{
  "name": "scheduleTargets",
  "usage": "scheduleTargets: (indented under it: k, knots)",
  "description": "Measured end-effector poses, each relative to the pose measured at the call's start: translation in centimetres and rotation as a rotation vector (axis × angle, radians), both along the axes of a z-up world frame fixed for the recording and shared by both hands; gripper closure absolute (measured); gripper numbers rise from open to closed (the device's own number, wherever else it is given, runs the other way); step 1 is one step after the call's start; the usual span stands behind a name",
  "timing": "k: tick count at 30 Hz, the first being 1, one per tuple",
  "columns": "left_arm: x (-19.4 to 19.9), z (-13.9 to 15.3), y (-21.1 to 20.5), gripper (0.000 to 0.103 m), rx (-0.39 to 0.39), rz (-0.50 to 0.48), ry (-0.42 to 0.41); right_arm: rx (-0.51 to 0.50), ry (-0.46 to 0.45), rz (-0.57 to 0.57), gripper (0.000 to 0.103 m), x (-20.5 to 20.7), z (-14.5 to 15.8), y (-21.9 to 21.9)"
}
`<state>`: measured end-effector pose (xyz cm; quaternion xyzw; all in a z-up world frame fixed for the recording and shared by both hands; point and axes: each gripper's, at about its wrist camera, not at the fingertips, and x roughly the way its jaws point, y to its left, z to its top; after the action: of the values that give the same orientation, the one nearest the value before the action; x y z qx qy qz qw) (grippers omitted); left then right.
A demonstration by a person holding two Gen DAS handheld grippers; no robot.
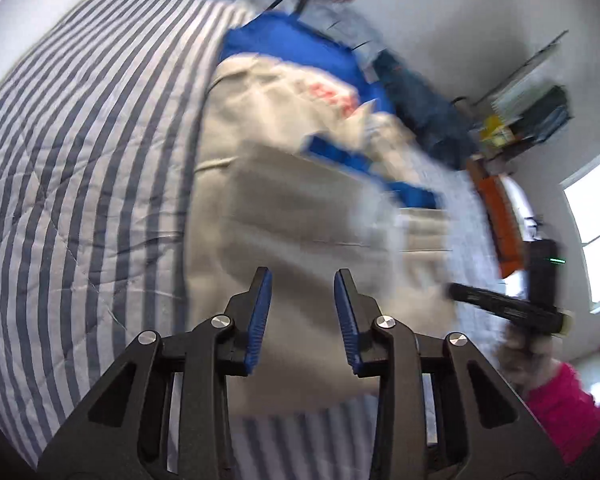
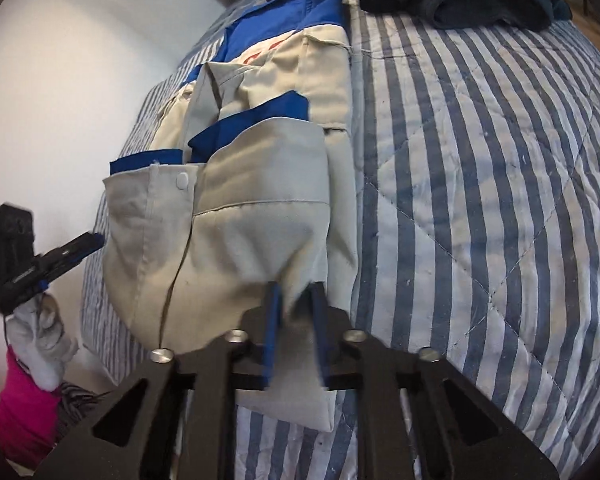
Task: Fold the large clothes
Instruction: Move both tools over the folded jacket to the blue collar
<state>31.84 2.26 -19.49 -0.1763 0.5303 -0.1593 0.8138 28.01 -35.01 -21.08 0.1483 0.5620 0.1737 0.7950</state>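
Beige-and-blue garment (image 2: 236,200) is laid on striped quilt (image 2: 480,200), partly folded. Its near edge is pinched by right gripper (image 2: 296,300). Left gripper (image 1: 302,284) is held spread, empty, above the cloth.

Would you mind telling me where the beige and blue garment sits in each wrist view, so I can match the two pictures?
Left wrist view: the beige and blue garment fills the centre, blurred, beyond the open left gripper.
Right wrist view: the garment lies centre-left, its near edge pinched in the right gripper.
Shared landmark: the striped quilt beneath it.
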Motion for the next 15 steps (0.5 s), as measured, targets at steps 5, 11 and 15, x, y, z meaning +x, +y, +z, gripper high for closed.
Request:
scheduleTargets:
  k: [5, 11, 15]
  knots:
    - [1.8, -4.0, 0.3, 0.094, 0.057, 0.009, 0.059, -0.155, -0.017, 0.007, 0.095, -0.5, -0.4, 0.7]
    - [0.0, 0.4, -1.1, 0.094, 0.136, 0.001, -0.114, -0.201, -0.223, -0.007, 0.095, -1.5, 4.0, 1.2]
    - [0.1, 2.4, -3.5, 0.091, 0.122, -0.068, -0.182, -0.092, -0.349, 0.046, 0.095, -1.7, 6.3, 3.0]
